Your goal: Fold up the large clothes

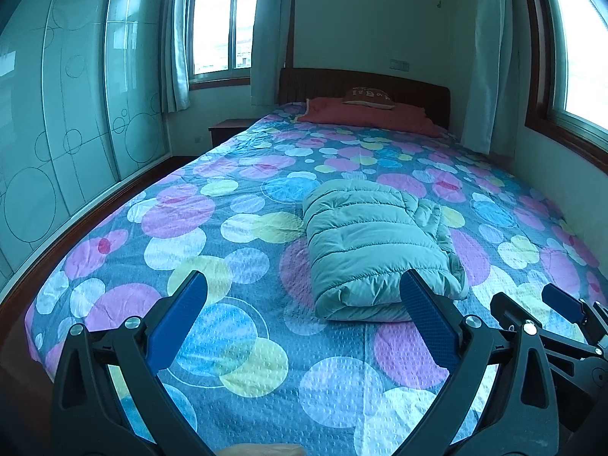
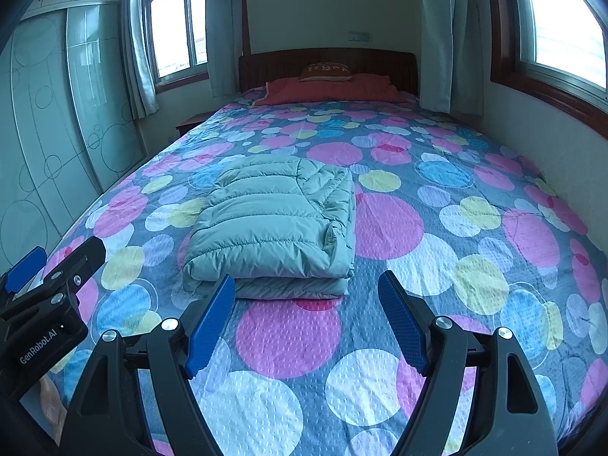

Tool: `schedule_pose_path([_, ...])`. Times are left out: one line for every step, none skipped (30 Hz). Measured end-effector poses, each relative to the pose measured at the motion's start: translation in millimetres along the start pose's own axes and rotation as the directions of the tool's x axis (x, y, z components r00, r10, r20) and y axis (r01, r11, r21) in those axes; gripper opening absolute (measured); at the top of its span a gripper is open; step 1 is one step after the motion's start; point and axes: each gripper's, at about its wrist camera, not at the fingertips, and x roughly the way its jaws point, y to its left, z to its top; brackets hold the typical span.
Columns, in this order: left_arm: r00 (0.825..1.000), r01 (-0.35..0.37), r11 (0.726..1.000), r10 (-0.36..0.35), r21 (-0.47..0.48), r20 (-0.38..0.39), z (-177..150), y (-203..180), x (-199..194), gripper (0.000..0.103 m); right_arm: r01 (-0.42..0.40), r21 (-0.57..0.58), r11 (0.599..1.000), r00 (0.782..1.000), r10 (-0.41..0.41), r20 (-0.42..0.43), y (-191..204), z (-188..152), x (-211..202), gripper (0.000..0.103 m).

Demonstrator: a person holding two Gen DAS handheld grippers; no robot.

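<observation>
Folded puffer jacket (image 1: 376,247) lying on the bed (image 1: 235,342). Your left gripper (image 1: 300,300) and right gripper (image 2: 306,296), just before the jacket, hold their fingers released, grasping nothing.

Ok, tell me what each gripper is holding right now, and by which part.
Nothing is held. The left gripper and the right gripper both stand open and empty above the bedspread, short of the folded puffer jacket.

Left claw (image 1: 303,315) spread wide, right claw (image 2: 306,317) likewise, both seemingly empty, angled downward, side by side
</observation>
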Motion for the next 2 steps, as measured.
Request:
schedule_pose_path([1.0,0.0,1.0,0.0,-0.001,-0.002,0.2,0.5,2.8,0.101,0.002,0.004,1.0,1.0,-0.002,-0.003,-1.8,0.0,2.3,0.077])
schedule_pose_path([1.0,-0.003,1.0,0.003,-0.003,-0.006,0.4,1.5,6.4,0.101,0.003,0.01,1.0,1.0,-0.003,-0.008,-3.9,-0.2,5.0,0.08])
